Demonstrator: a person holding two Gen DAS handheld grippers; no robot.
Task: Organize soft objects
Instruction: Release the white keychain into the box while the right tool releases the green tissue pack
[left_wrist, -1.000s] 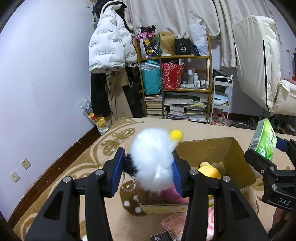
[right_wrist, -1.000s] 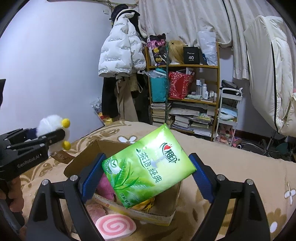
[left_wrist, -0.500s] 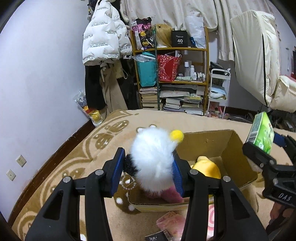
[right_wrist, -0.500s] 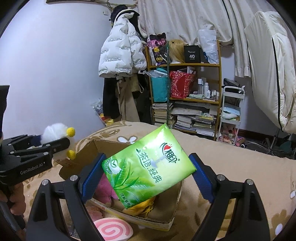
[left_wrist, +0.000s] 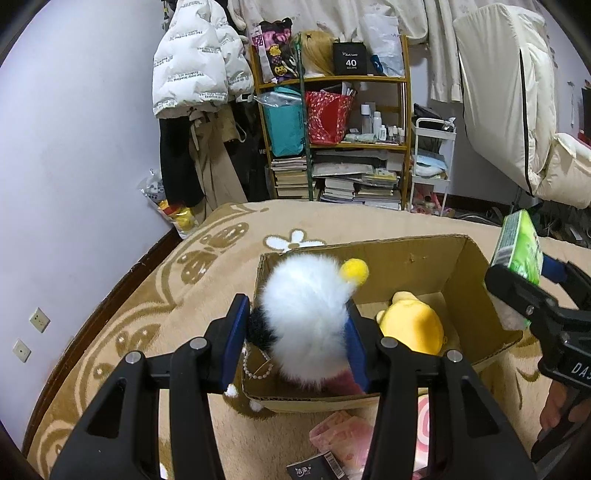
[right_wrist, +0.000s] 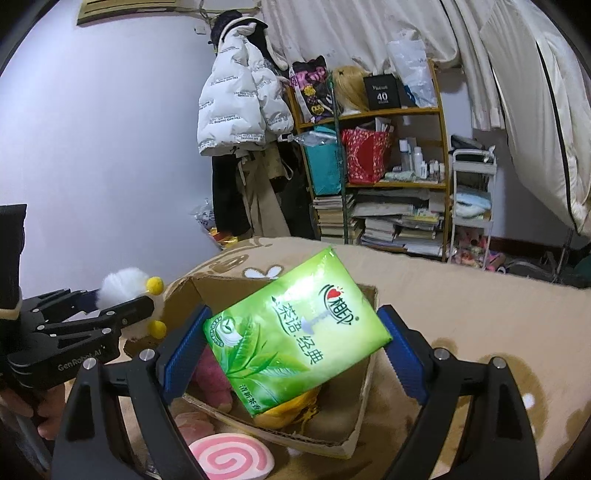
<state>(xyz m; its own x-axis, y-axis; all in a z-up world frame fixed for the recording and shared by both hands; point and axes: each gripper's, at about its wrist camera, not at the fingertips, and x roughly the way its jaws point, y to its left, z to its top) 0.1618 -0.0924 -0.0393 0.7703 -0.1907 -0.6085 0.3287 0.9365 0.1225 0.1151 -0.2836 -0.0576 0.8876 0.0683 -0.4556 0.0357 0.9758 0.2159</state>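
White puffer jacket (left_wrist: 195, 62) beside cluttered shelf (left_wrist: 332, 136) (books)

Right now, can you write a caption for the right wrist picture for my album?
Right hand-held gripper holds a green tissue pack over a cardboard box of plush toys.

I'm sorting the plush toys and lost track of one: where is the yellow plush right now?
The yellow plush lies inside the cardboard box, right of the white fluffy toy in the left wrist view; in the right wrist view the green tissue pack mostly covers it.

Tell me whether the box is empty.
Not empty. A yellow plush lies inside the box, with something pink beside it.
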